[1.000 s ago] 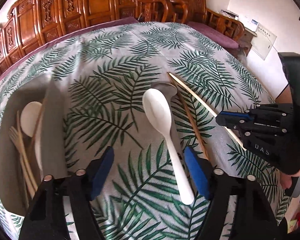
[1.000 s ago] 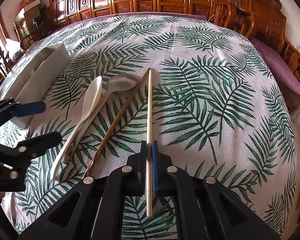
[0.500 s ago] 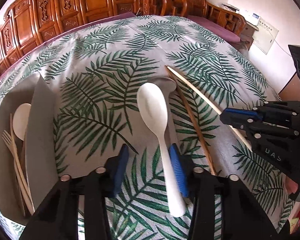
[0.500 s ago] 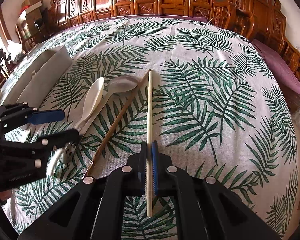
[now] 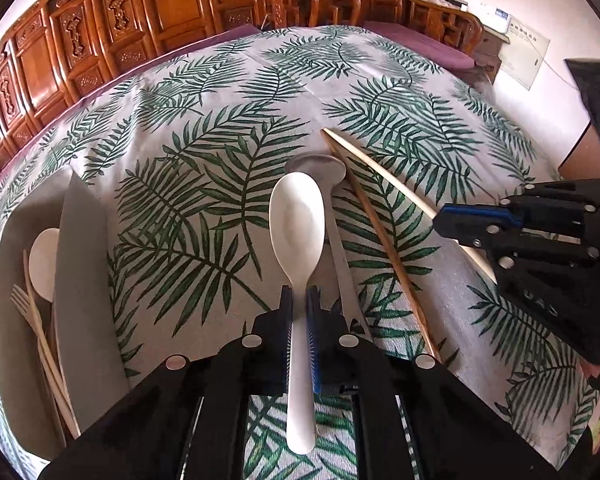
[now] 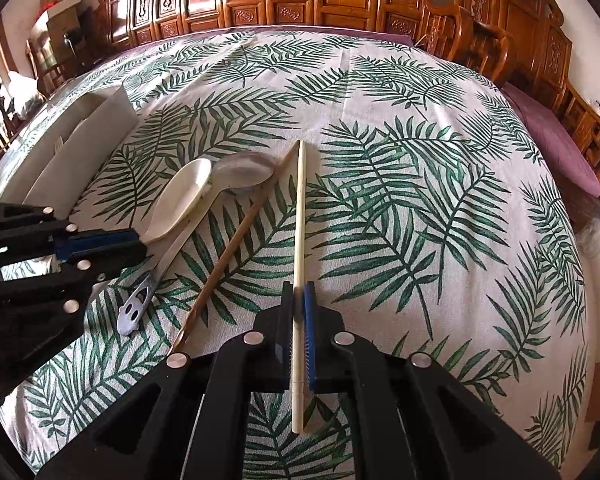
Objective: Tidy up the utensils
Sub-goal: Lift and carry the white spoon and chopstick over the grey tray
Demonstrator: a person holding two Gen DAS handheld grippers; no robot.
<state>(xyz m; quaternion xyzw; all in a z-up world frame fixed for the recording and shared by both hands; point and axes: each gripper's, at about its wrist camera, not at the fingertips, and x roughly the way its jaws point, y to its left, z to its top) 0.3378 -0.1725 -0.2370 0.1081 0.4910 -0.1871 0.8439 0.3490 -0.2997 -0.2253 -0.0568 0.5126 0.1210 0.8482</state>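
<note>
My left gripper (image 5: 299, 300) is shut on the handle of a white plastic spoon (image 5: 298, 224), whose bowl points away over the leaf-print cloth. My right gripper (image 6: 299, 300) is shut on a pale chopstick (image 6: 299, 216) that points forward. The right gripper also shows in the left wrist view (image 5: 452, 220), the left gripper in the right wrist view (image 6: 136, 244). A metal spoon (image 6: 236, 176) and a brown chopstick (image 6: 236, 236) lie on the cloth between them. A grey divided tray (image 5: 80, 280) at the left holds a white spoon (image 5: 44, 260), a fork and chopsticks.
The round table is covered by a palm-leaf cloth (image 6: 420, 160). Carved wooden chairs (image 5: 172, 8) ring its far side, with purple cushions (image 6: 556, 152). The tray also shows at the left in the right wrist view (image 6: 96, 124).
My left gripper moved forward and closed from wide open onto the white spoon's handle. My right gripper has stayed shut on the pale chopstick.
</note>
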